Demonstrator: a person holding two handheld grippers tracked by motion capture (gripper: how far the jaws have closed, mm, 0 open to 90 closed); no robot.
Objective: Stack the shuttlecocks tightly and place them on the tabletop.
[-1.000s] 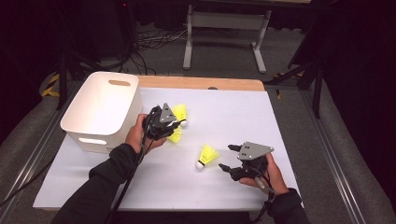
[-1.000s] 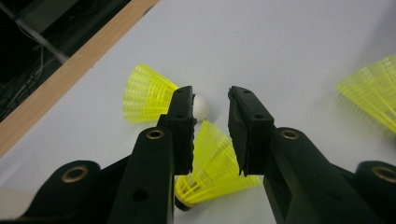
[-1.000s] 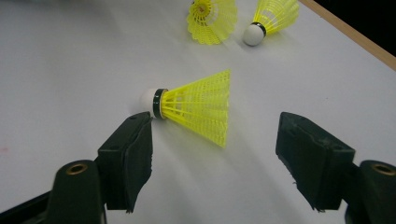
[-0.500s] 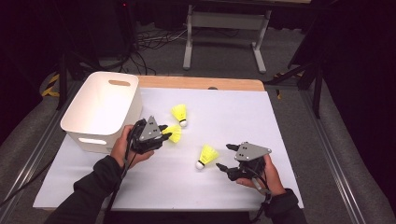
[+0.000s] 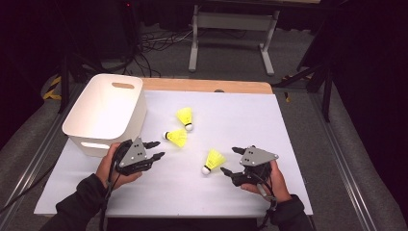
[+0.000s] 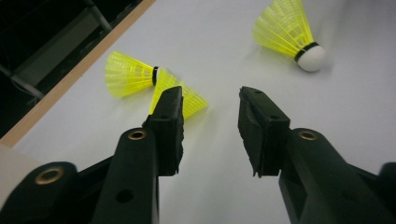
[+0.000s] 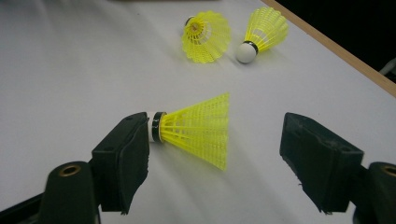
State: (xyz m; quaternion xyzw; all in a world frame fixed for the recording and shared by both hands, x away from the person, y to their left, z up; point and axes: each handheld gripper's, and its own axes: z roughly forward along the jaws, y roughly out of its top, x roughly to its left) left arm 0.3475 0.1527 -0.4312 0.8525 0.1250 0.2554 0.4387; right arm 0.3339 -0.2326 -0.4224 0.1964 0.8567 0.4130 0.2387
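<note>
My left hand-held gripper [image 5: 153, 149] has drawn back from the two far yellow plastic shuttlecocks and its jaws have just been opening; they stand spread with nothing between them. So nothing has gone into the white plastic bin [image 5: 103, 113] beside it. Just ahead of its tips lies the middle yellow shuttlecock [image 5: 176, 137], long axis level, cork toward the bin. My right hand-held gripper [image 5: 230, 160] is spread around the nearest yellow shuttlecock [image 5: 213, 160] on the white desk [image 5: 288, 144], not pinching, cork toward its left jaw.
</note>
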